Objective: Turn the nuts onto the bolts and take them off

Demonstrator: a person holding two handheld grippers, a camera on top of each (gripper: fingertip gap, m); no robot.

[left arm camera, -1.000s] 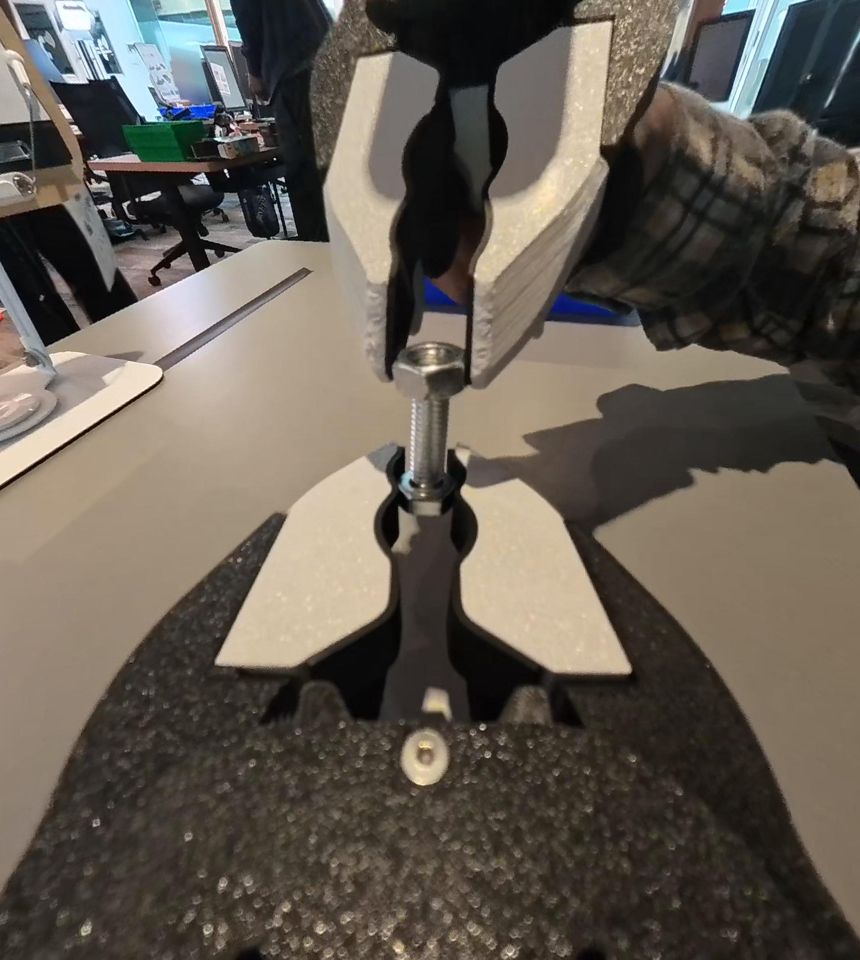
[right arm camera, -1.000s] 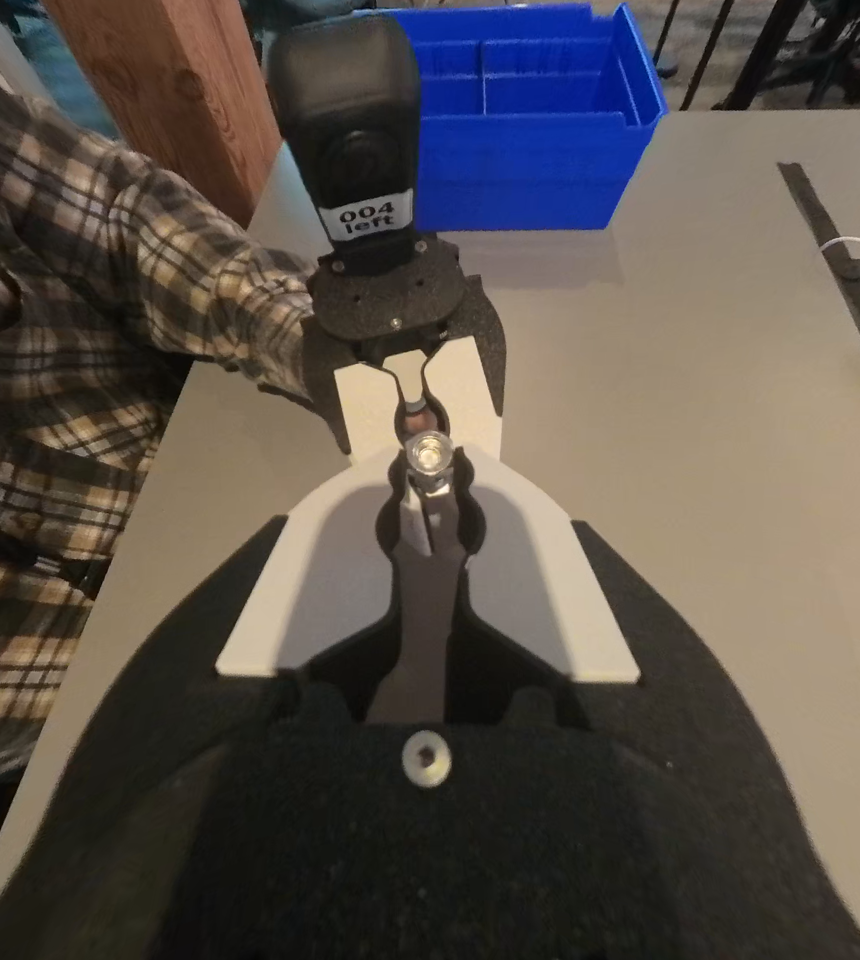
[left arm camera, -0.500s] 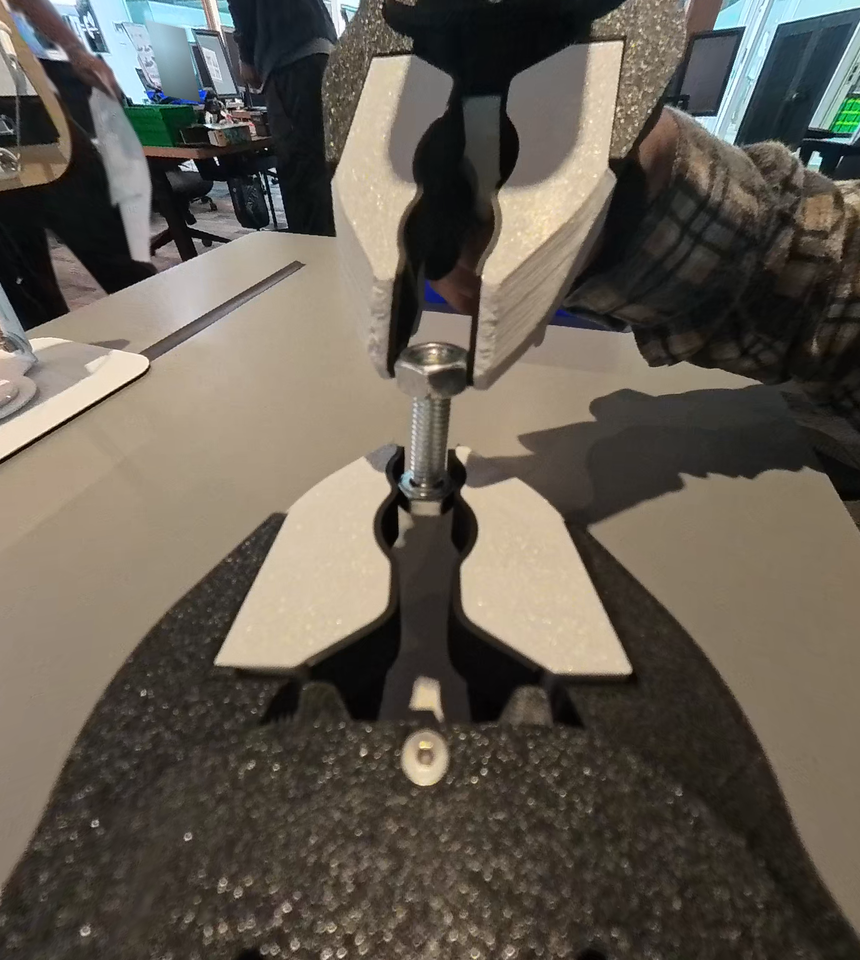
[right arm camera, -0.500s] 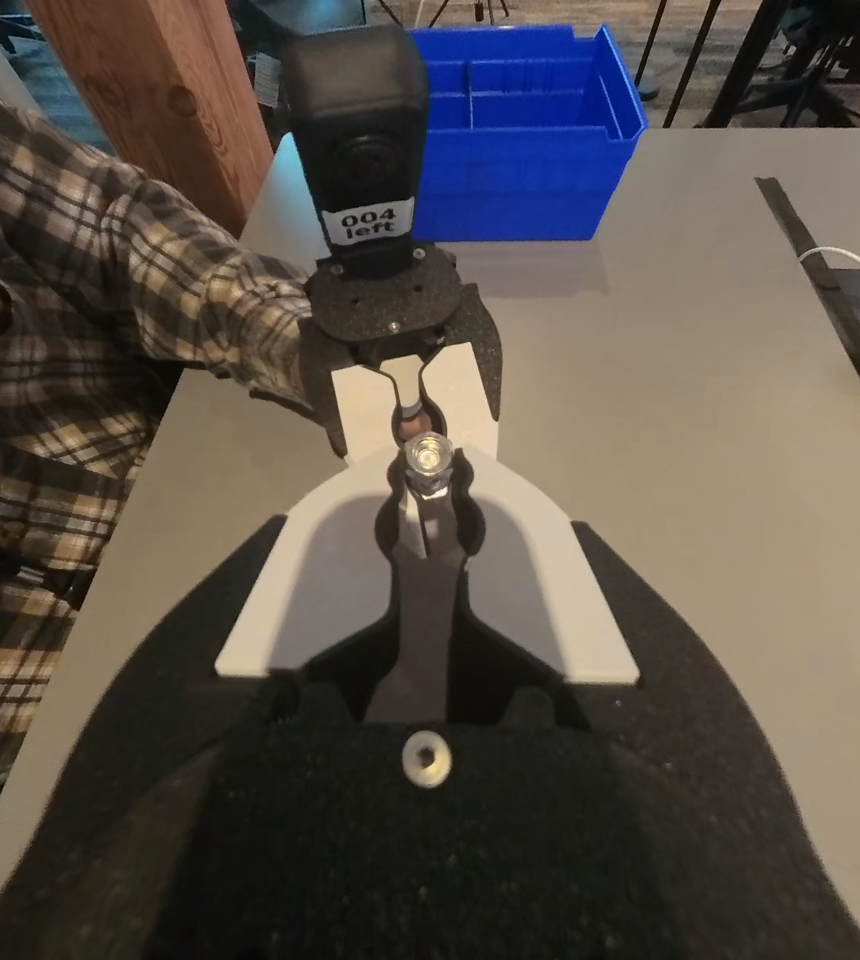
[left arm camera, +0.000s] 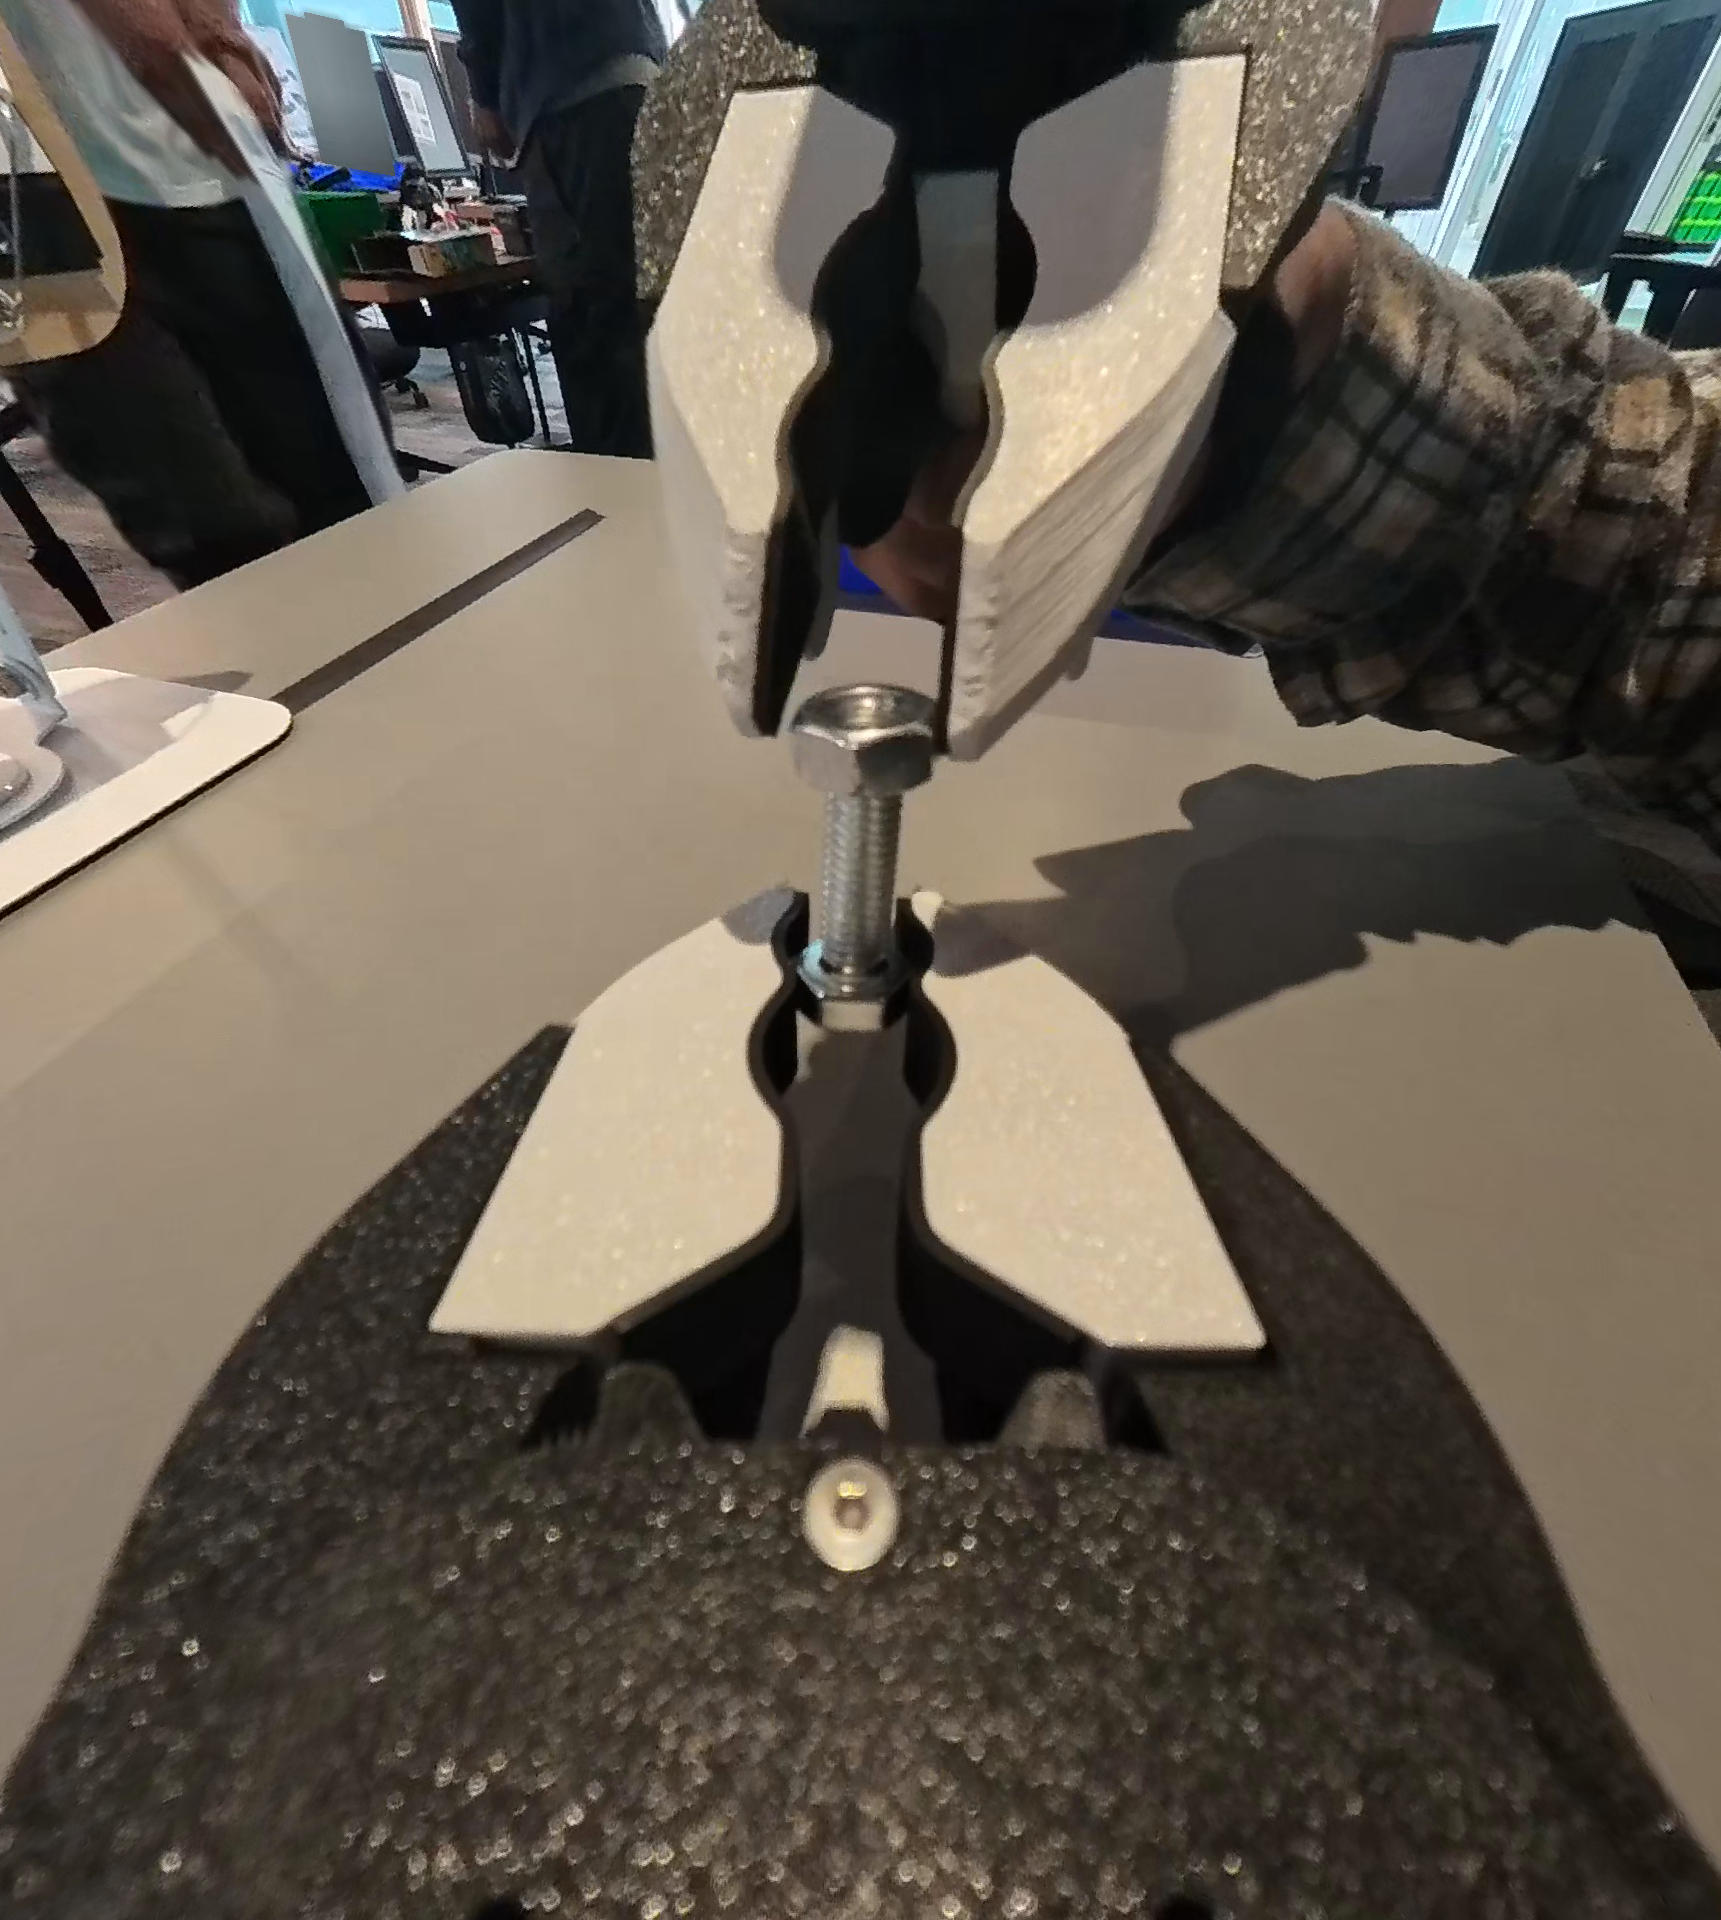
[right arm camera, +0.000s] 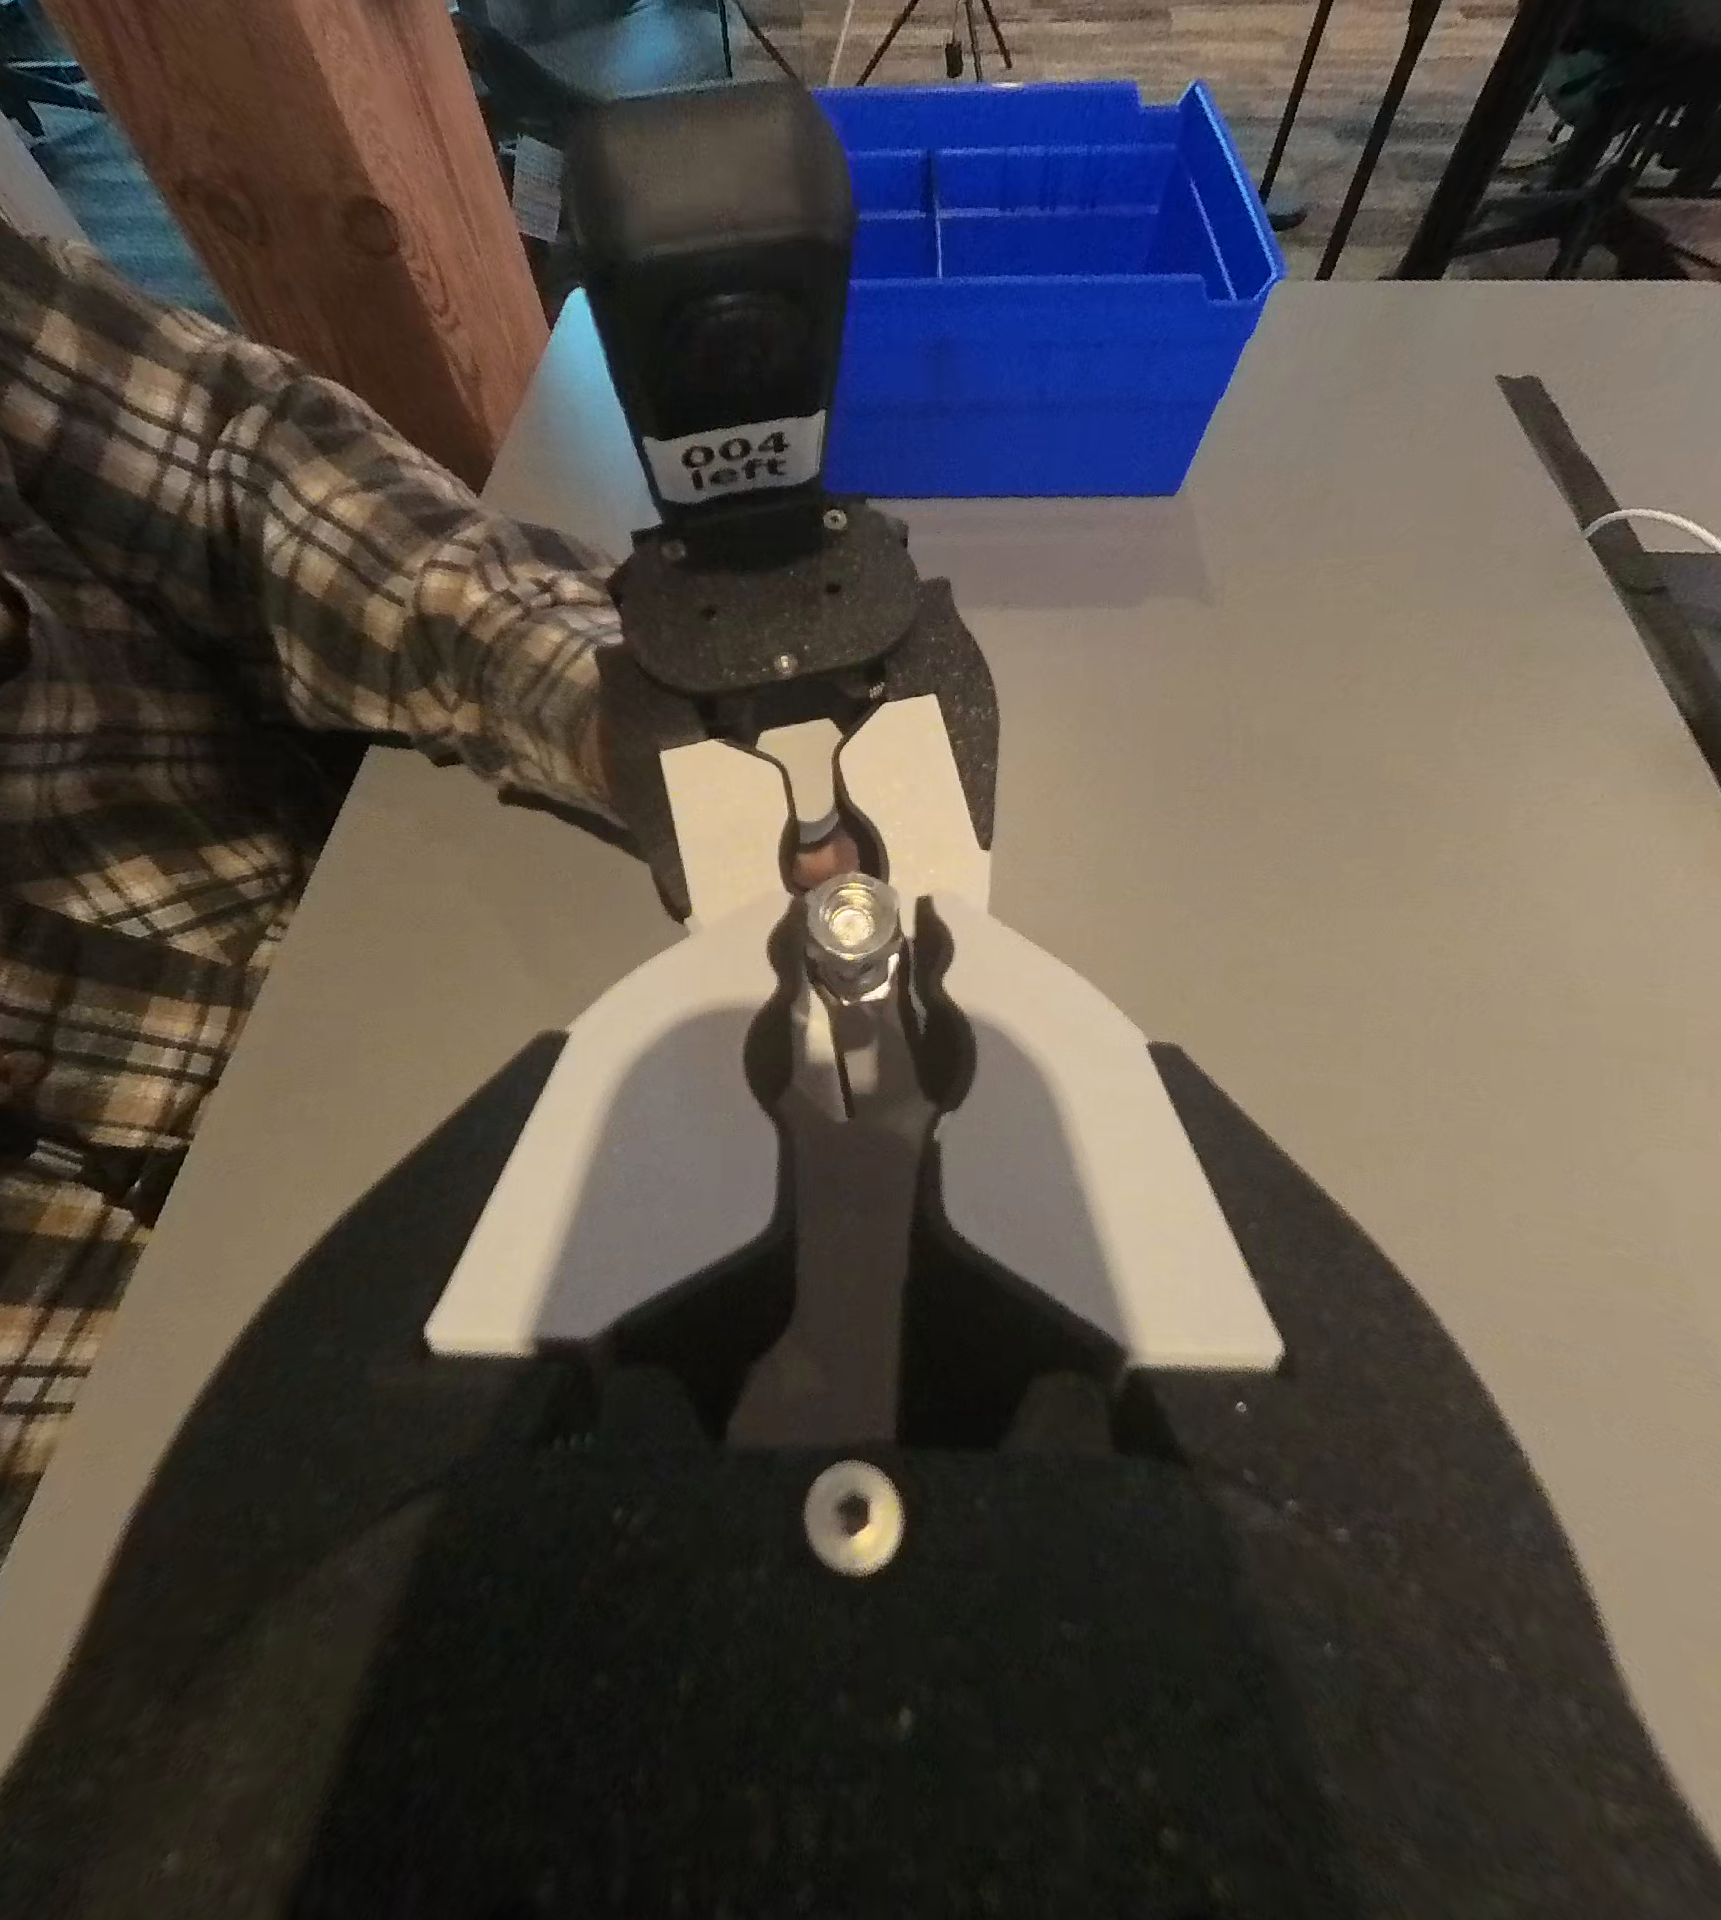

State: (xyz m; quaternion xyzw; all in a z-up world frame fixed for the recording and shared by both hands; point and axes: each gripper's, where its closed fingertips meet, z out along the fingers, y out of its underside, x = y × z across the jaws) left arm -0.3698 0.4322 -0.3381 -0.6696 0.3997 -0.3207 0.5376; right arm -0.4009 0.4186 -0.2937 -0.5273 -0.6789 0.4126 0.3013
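Bolt (left arm camera: pixel 861 883) at frame centre is standing upright, left hand-held gripper (left arm camera: pixel 851 940) pinching its base, right hand-held gripper (left arm camera: pixel 861 717) clamping the nut (left arm camera: pixel 864 750) on top.

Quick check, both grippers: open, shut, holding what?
Left gripper: shut on the bolt, gripping its lower end.
Right gripper: shut on the nut atop the bolt.

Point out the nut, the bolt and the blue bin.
nut (left arm camera: pixel 864 746), left wrist view, on its front hex face.
bolt (left arm camera: pixel 858 881), left wrist view, on the threaded shank.
blue bin (right arm camera: pixel 1022 400), right wrist view, on its front wall.
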